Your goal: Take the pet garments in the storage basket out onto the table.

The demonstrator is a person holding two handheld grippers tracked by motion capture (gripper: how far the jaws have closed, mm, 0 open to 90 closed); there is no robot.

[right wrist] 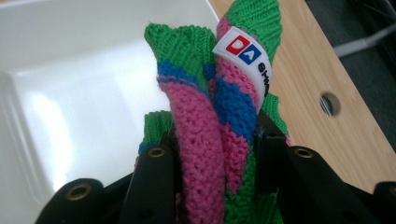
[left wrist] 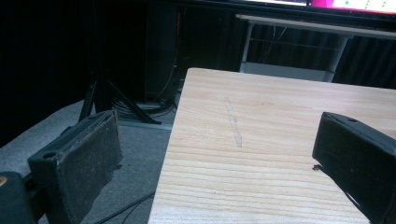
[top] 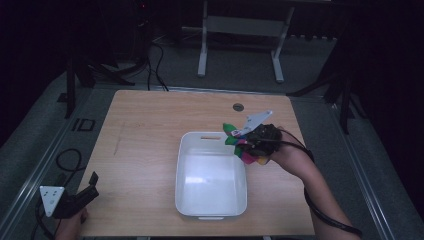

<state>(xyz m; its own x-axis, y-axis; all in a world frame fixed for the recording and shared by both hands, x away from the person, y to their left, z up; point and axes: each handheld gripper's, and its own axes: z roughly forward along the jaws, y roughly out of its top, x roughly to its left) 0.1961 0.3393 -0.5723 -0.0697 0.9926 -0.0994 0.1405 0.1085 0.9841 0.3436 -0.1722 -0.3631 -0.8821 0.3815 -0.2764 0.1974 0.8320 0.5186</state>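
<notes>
The left tongs (top: 93, 180) are matte black, topped with a pale grey three-cornered plate marked by small dark dots at its corners. Their jaws are thick black blocks faced with rough, scuffed dark pads (left wrist: 91, 161), each block bearing a round screw hole. The right tongs (top: 250, 141) are black as well and carry a light grey plate on top; brass-coloured screw inserts sit in their black arms. A black cable trails along the right forearm (top: 320, 192), which is bare, with no sleeve in sight.
</notes>
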